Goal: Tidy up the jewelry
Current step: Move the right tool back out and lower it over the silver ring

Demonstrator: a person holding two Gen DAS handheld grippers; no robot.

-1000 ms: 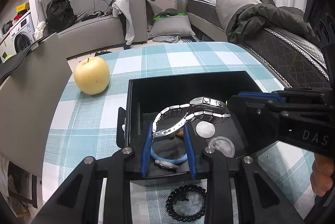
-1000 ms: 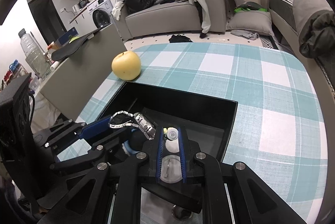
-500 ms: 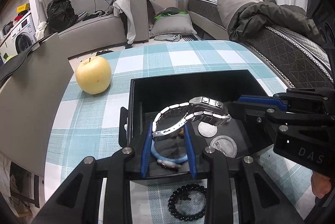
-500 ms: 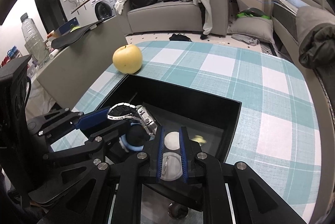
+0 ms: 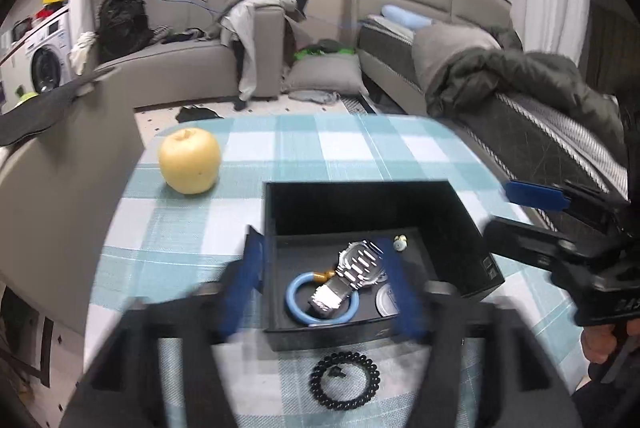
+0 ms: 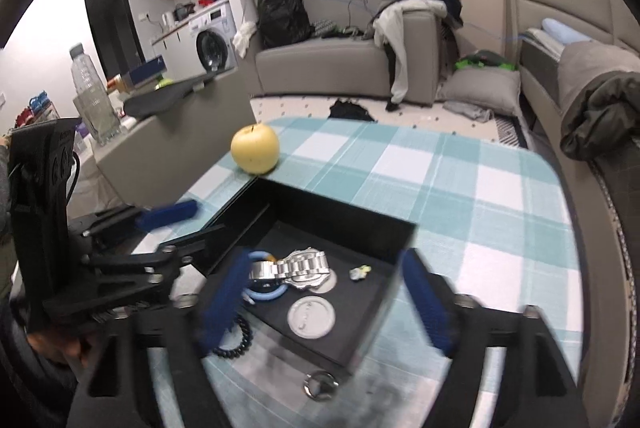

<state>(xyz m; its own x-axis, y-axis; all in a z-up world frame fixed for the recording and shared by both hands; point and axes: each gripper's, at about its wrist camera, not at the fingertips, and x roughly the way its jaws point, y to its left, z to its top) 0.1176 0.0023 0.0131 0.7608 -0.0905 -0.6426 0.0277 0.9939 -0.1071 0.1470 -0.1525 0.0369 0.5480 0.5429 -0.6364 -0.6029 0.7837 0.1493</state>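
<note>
While both grippers' jaws are opening empty over the black box, the bead bracelet lies outside it, nearest the left gripper

Steel watch atop blue bangle inside black box

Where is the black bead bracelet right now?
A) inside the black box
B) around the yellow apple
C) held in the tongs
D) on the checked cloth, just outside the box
D: the black bead bracelet lies on the checked cloth just in front of the black box, while the watch and blue ring are inside it.
</note>
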